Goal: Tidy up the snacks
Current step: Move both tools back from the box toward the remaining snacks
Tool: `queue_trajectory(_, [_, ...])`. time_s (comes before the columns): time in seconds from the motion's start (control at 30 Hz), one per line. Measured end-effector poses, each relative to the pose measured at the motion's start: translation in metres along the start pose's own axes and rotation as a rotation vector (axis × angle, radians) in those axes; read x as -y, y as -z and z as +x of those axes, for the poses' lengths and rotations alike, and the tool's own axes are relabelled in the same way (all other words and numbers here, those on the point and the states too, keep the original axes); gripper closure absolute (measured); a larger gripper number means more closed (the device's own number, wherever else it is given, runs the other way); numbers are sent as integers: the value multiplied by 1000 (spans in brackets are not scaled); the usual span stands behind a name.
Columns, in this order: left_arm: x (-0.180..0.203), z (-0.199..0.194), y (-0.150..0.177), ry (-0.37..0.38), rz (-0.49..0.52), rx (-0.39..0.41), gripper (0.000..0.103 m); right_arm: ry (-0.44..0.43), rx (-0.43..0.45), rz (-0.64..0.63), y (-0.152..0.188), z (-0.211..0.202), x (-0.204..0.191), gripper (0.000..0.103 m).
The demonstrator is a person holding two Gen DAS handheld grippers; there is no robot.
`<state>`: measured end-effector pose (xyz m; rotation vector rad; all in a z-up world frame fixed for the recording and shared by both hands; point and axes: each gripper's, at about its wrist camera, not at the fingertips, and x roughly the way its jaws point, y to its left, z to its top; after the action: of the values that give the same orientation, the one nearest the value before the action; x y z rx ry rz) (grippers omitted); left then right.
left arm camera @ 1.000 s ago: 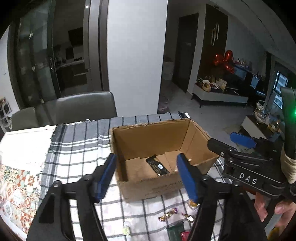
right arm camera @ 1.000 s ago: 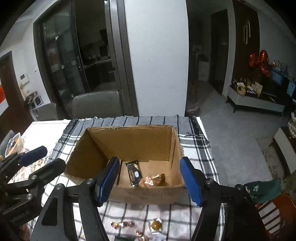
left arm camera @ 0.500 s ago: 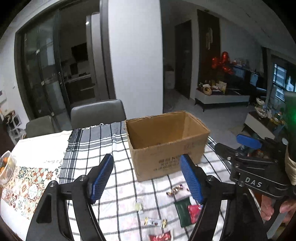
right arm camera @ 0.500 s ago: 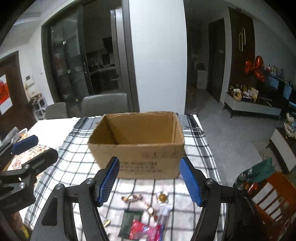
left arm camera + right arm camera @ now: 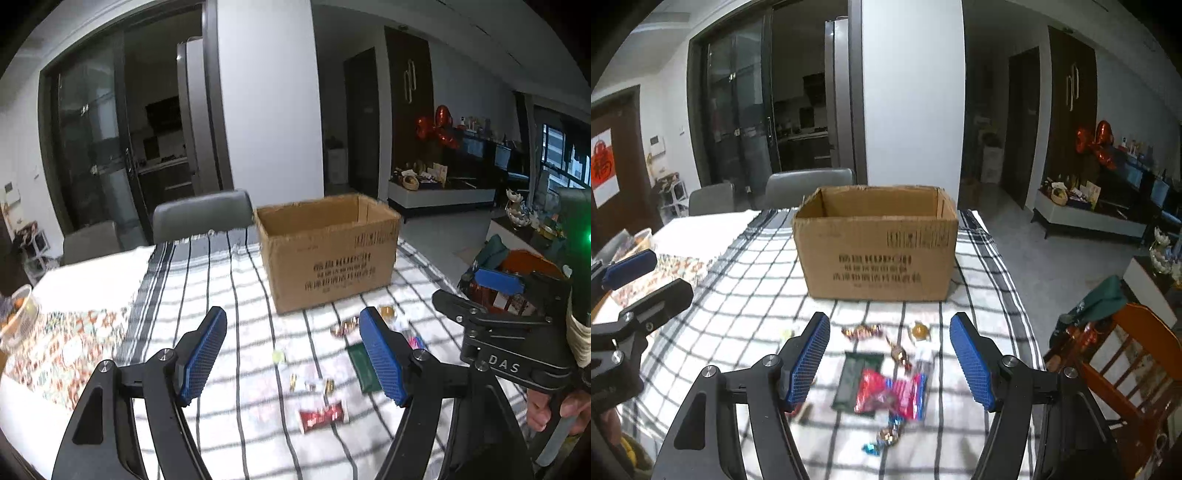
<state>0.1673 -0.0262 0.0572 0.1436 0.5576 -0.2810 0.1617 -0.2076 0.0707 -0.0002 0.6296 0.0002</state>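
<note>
table (image 5: pixel 746 306): checked black-and-white cloth; patterned cloth on the left part
snacks: loose on the cloth, in front of the box, nearest the cameras
red pack (image 5: pixel 875 393): lies on the dark green pack (image 5: pixel 851 376), touching it
candies (image 5: pixel 861 329): small wrapped ones scattered between the packs and the box; image blurred, count unclear
box (image 5: pixel 875 245): open-top cardboard, upright on the far half of the table, print on the near wall; inside not visible
bowl (image 5: pixel 16 317): clear, at the left table edge
chairs (image 5: pixel 809 184): two grey ones behind the table; wooden chair (image 5: pixel 1126 354) to the right
room: white pillar, dark glass doors, low cabinet with red balloons far right
left claw (image 5: pixel 291 356): spread wide, nothing between the pads, above the cloth
right claw (image 5: pixel 889 360): spread wide, nothing held, above the packs
</note>
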Motion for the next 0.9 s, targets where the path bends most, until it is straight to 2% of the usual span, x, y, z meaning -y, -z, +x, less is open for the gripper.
queue_trajectory(0.1, [3,-1,23,-4,5,-26,29,0,-12,-12,19,-4,-6,35])
queue_trajectory(0.23, [3,2,47,31,-22,-68,29,-13,-40,15,43,-3,-8,35])
queue_trajectory(0.4, [9,12,69,58,1,-105,29,-42,-131,44,74,14,-9,35])
queue_trajectory(0.63, [11,50,93,109,5,-223,29,-42,-245,96,101,42,-4,36])
queue_trajectory(0.9, [6,85,108,156,-66,-318,30,-46,-309,119,111,69,-3,50])
